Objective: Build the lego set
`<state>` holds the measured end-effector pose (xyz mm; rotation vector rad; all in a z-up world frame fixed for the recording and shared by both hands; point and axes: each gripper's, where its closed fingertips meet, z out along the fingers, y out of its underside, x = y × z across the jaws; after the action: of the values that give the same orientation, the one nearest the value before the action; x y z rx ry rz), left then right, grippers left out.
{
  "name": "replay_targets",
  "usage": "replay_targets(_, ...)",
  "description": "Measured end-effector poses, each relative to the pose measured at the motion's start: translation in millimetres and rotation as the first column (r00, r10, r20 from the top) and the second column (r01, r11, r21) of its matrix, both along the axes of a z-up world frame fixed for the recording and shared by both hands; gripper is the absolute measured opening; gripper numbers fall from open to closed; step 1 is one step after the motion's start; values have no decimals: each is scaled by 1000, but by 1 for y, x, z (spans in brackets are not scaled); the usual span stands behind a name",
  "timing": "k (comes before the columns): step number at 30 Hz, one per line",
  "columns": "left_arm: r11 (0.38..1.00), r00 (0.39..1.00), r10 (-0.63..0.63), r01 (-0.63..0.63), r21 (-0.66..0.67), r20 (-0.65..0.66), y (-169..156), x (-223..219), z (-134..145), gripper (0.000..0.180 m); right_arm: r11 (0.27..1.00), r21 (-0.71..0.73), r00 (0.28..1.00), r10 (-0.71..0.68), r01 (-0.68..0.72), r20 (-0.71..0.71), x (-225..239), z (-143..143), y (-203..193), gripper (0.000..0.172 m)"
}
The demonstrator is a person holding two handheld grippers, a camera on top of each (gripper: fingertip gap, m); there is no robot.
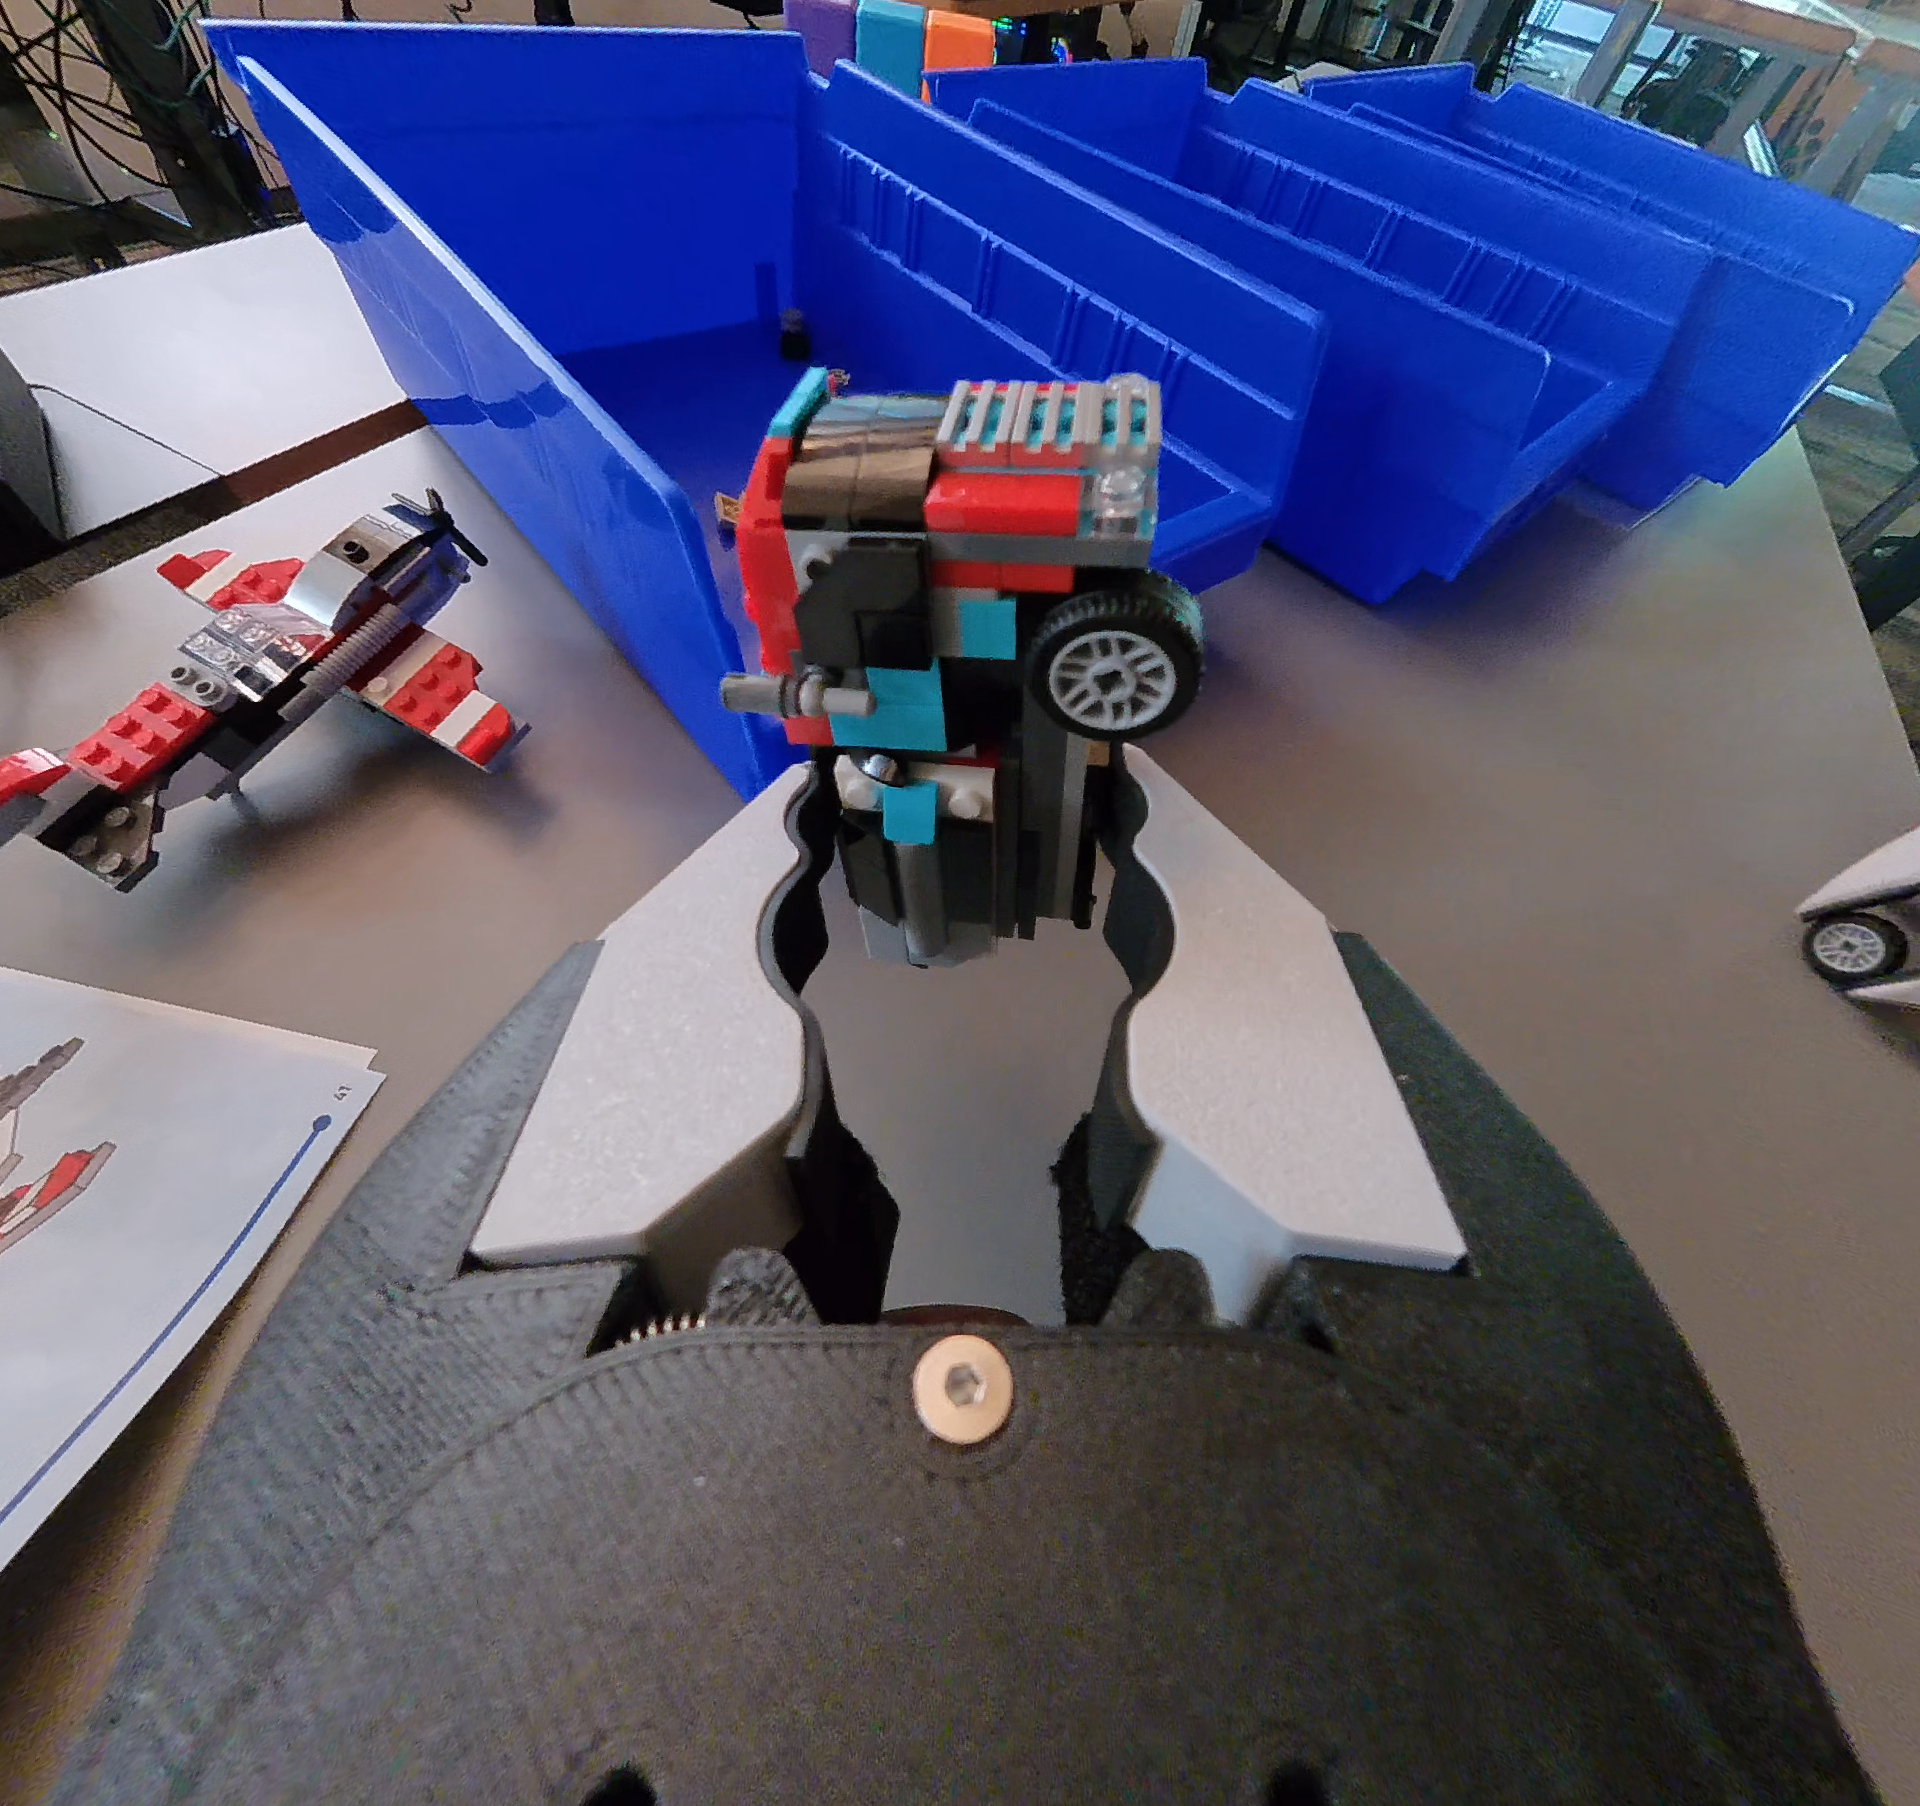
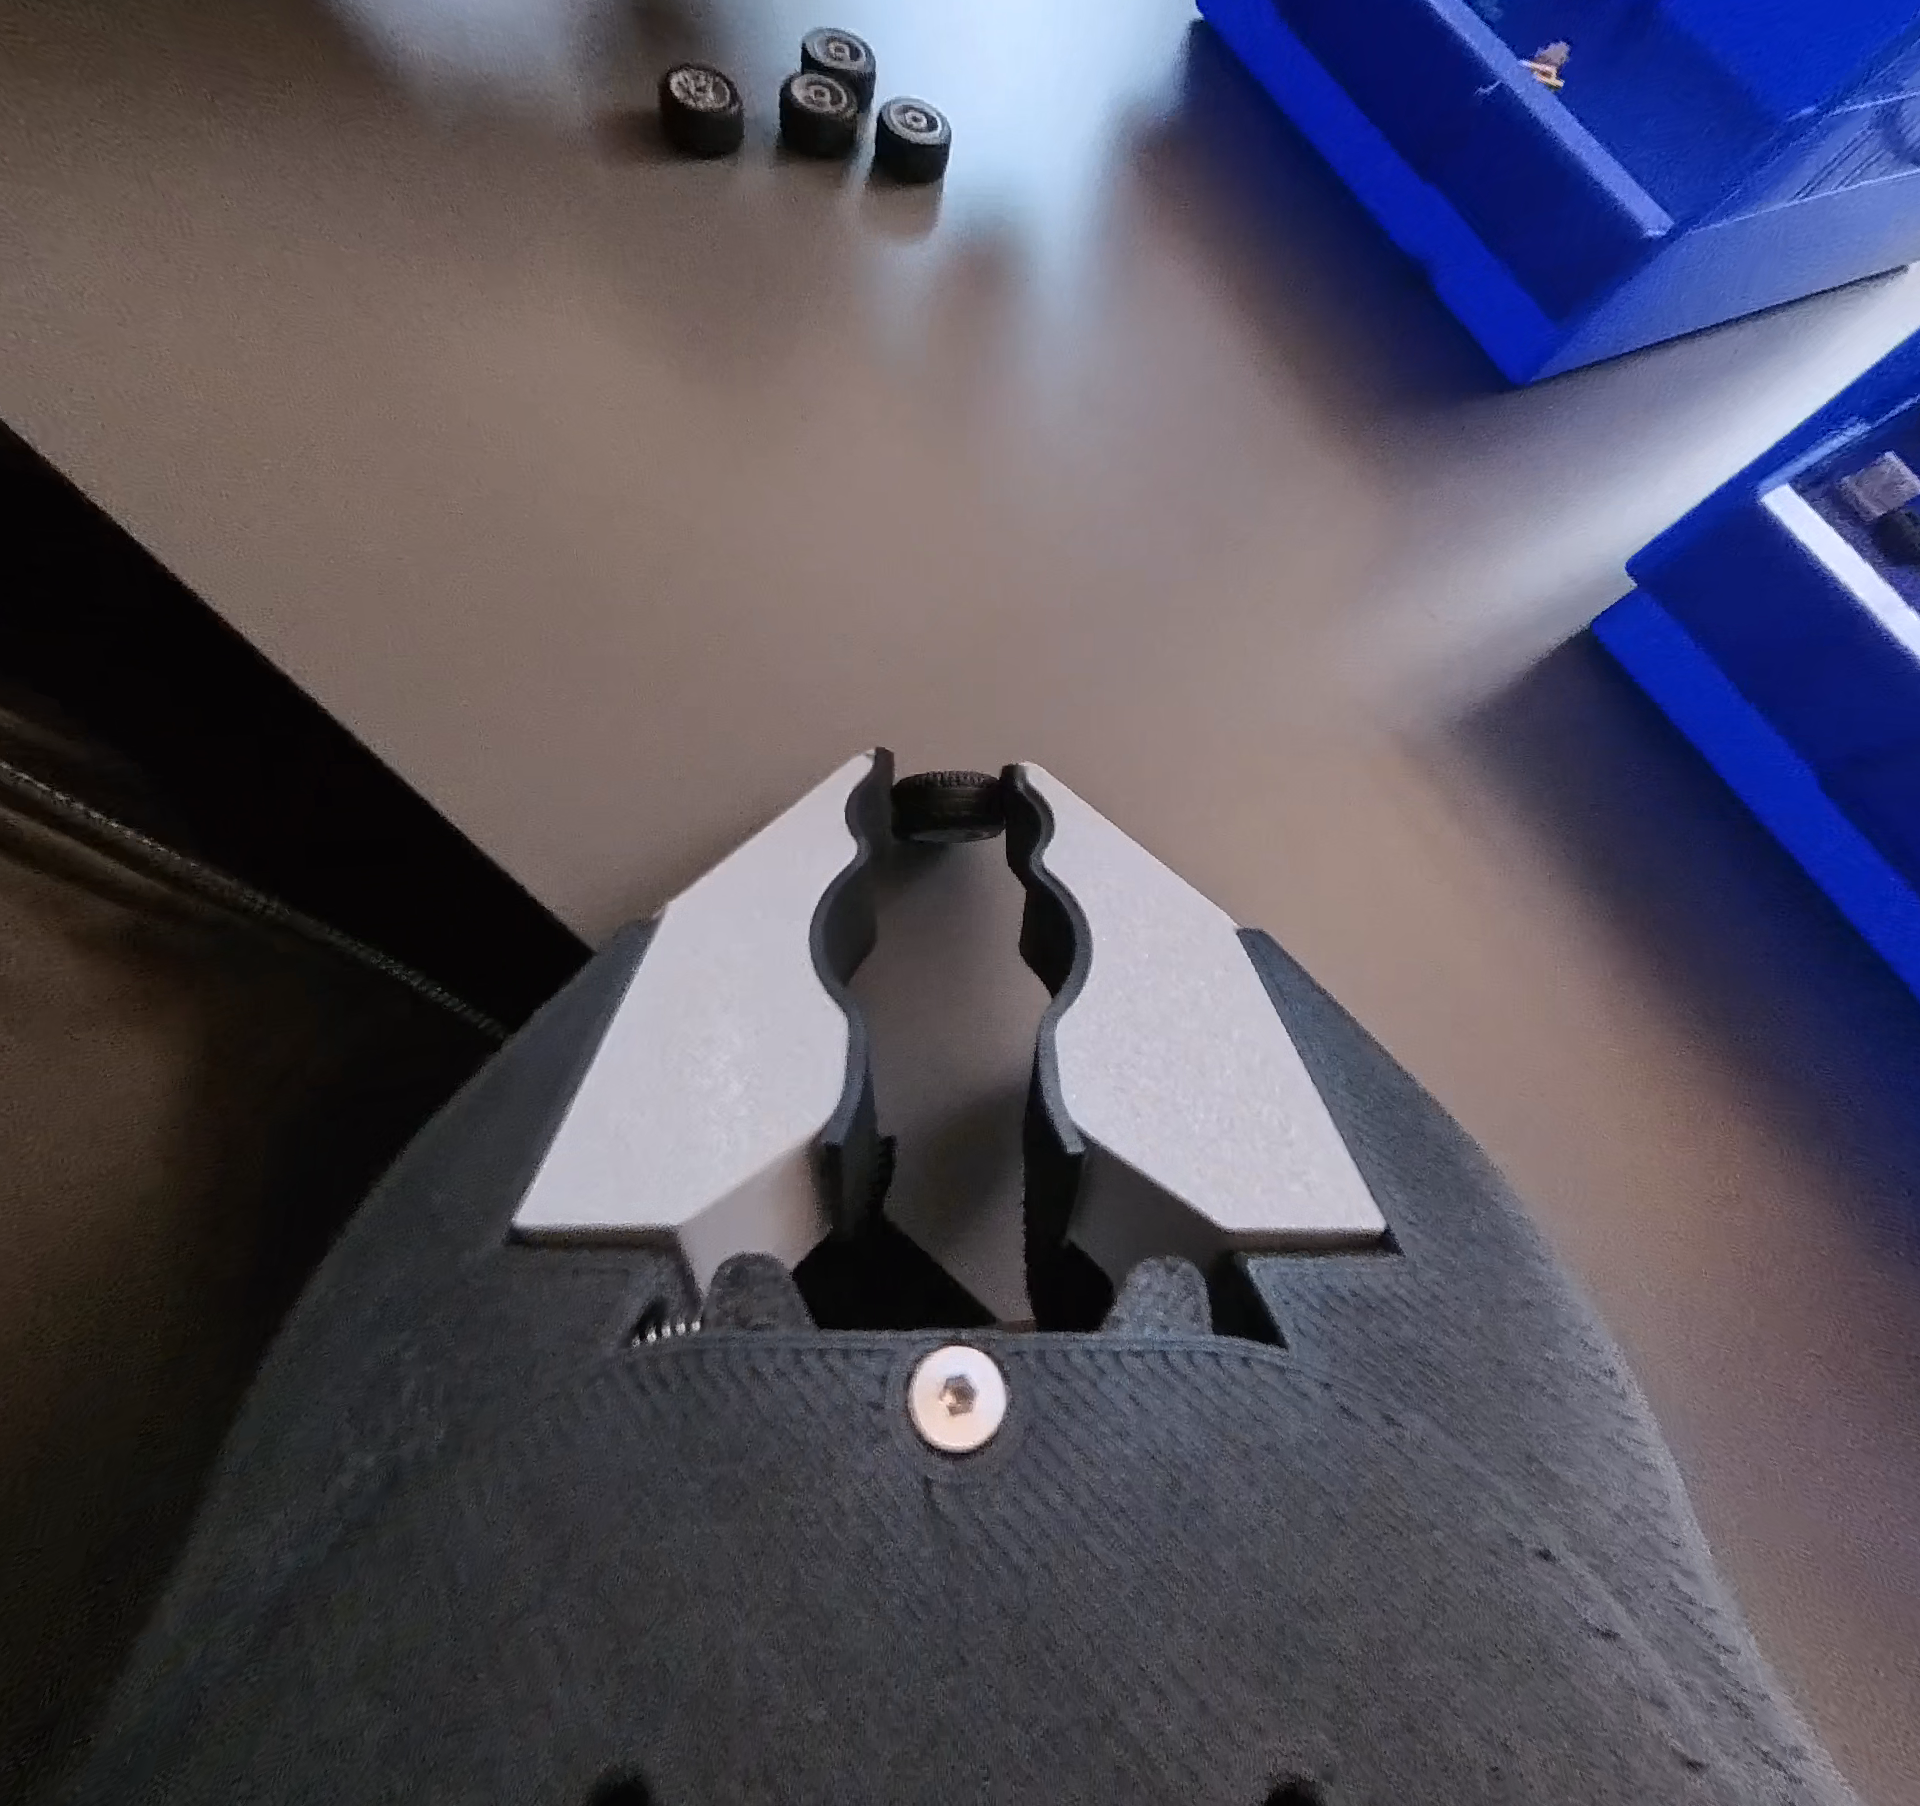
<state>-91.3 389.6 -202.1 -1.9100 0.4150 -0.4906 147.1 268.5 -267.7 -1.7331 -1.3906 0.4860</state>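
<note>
While the left gripper (image 1: 961, 821) is reaching forward above the table (image 1: 1455, 821), its jaws are clamping the lower end of a brick-built toy car (image 1: 956, 613) standing on end, a blue bin (image 1: 499, 250) lying at eleven o'clock and a toy plane (image 1: 270, 676) at nine. The right gripper (image 2: 945, 806) is tilting down over the table, narrowly pinching a small black wheel (image 2: 943, 809) at its tips, with four more wheels (image 2: 821, 99) lying at twelve o'clock. No readable writing is showing.

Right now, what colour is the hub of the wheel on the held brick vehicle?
Light grey, spoked, on the wheel; left wrist view.
</note>
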Motion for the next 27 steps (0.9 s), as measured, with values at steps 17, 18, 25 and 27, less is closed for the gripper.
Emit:
replay_targets(17, 1000, 1000, 17, -17, -7, 24, -4, -24, -2, 53, 954, 48, 936, 301, -297, -182, -151, 59, 69, 23)
replay_targets(18, 1000, 999, 25, -25, -4, 25, -5, -28, -1, 53, 947, 31, 927, 318, -319, -200, -165, 61, 71, 23)
replay_targets(25, 992, 991, 117, -120, 46, 64, -3, -60, 9, 53, 924, -98, 926, 358, -370, -123, -248, 36, 84, 24)
replay_targets(27, 988, 986, 143, -147, 55, 83, -2, -68, 11, 53, 927, -110, 934, 354, -358, -55, -260, 22, 87, 23)
